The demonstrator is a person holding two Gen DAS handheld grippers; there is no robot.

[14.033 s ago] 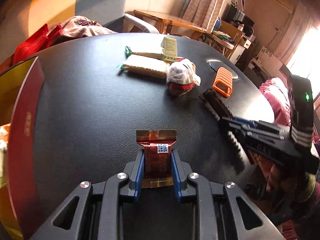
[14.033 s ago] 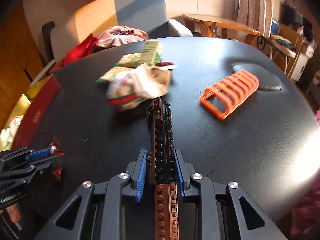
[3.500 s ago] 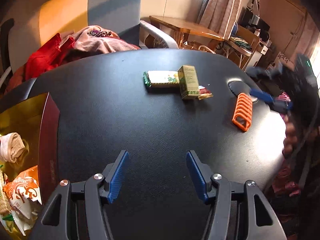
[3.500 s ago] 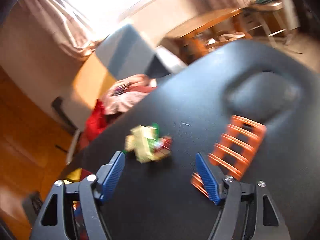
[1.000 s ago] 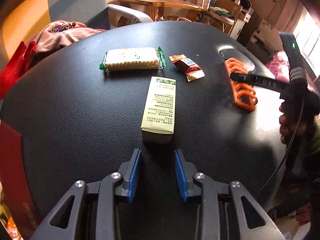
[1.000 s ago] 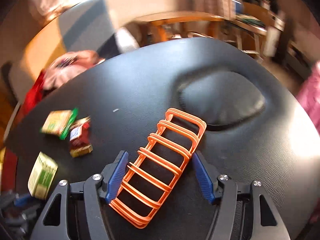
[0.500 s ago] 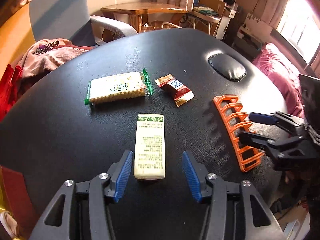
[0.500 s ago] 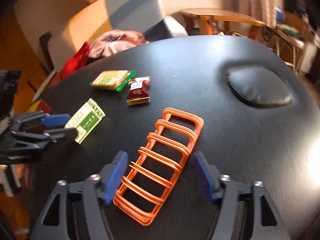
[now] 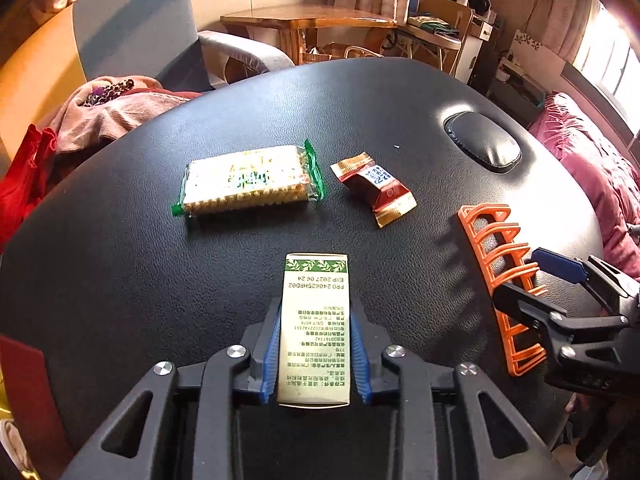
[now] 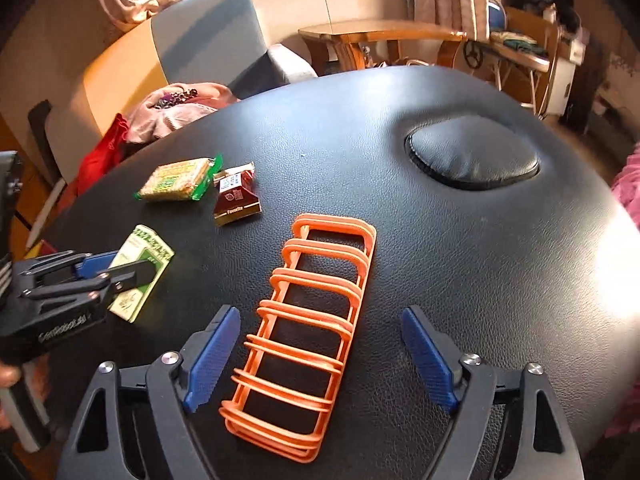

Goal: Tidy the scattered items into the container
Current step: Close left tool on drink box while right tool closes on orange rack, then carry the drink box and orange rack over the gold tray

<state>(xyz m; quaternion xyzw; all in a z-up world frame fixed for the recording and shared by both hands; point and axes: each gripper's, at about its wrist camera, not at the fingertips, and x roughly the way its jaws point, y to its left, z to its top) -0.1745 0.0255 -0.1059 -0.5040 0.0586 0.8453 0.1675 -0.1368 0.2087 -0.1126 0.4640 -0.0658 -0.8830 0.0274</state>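
Observation:
My left gripper [image 9: 315, 320] is shut on a green-and-white carton [image 9: 316, 344], held lengthwise just above the black table [image 9: 120, 280]. Beyond it lie a cracker pack [image 9: 248, 180] and a red-and-gold candy wrapper [image 9: 374, 188]. An orange plastic rack [image 10: 316, 308] lies flat between the wide-apart fingers of my open right gripper [image 10: 320, 354], which does not touch it. In the right wrist view the left gripper [image 10: 120, 266] and its carton [image 10: 146, 264] are at the left. The container's red wall [image 9: 24, 392] shows at the left edge.
A round padded inset [image 9: 482, 146] sits in the table's far right. An armchair heaped with clothes [image 9: 108, 108] stands behind the table, a wooden table [image 9: 308, 16] further back. Pink bedding [image 9: 592, 168] lies to the right. The right gripper [image 9: 536, 284] straddles the rack [image 9: 500, 272].
My left gripper's fingers, open around the carton half a second ago, have closed on its sides. The right gripper has stayed open over the orange rack, which has not moved.

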